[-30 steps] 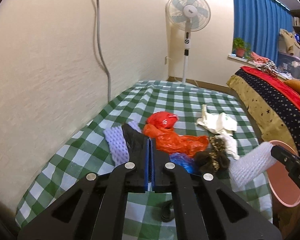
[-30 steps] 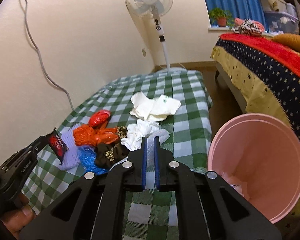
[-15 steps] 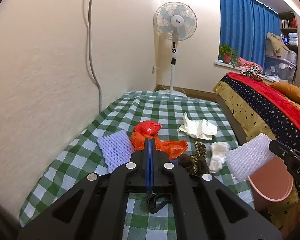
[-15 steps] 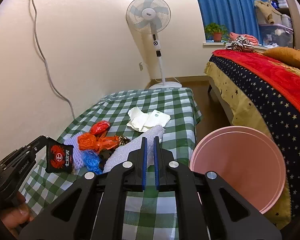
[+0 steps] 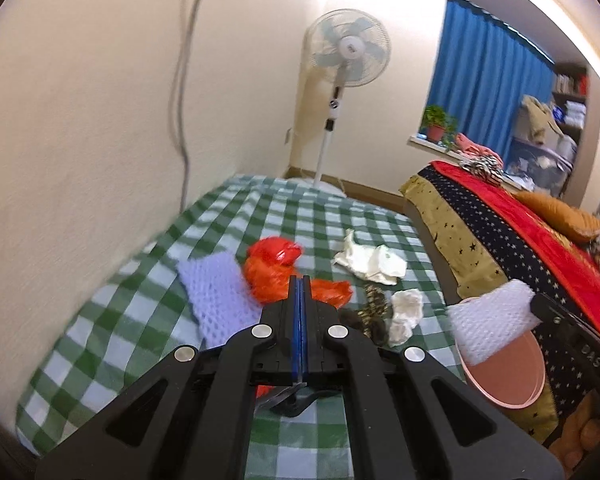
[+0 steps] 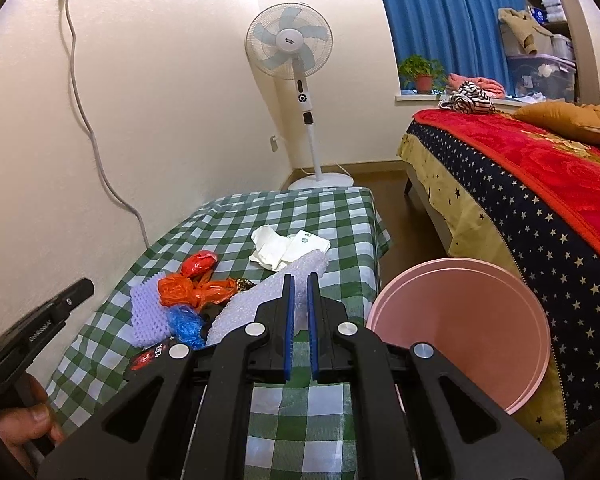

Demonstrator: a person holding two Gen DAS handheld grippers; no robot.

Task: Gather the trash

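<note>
My right gripper [image 6: 298,280] is shut on a white bubble-wrap sheet [image 6: 268,300], held above the green checked table [image 6: 340,216] beside the pink bin [image 6: 460,320]. In the left wrist view that sheet [image 5: 488,328] hangs at the bin's [image 5: 500,384] near rim. My left gripper [image 5: 300,280] is shut, pads flush. A black and red snack wrapper [image 6: 148,356] shows low under it, apart from its fingertip [image 6: 84,286]; I cannot tell whether it is held. Orange bags [image 5: 276,272], a purple foam net [image 5: 216,292], a blue bag [image 6: 186,322] and white napkins [image 5: 370,260] lie on the cloth.
A standing fan [image 6: 290,44] is behind the table, and a cord [image 6: 96,152] runs down the left wall. A bed with a red and starred cover [image 6: 540,184] is on the right, just past the bin. A hand [image 6: 24,424] grips the left tool.
The right gripper lifted the white sheet off the trash pile and carried it toward the bin. The left gripper rose; the wrapper that hung from its tip now sits lower, away from it.
</note>
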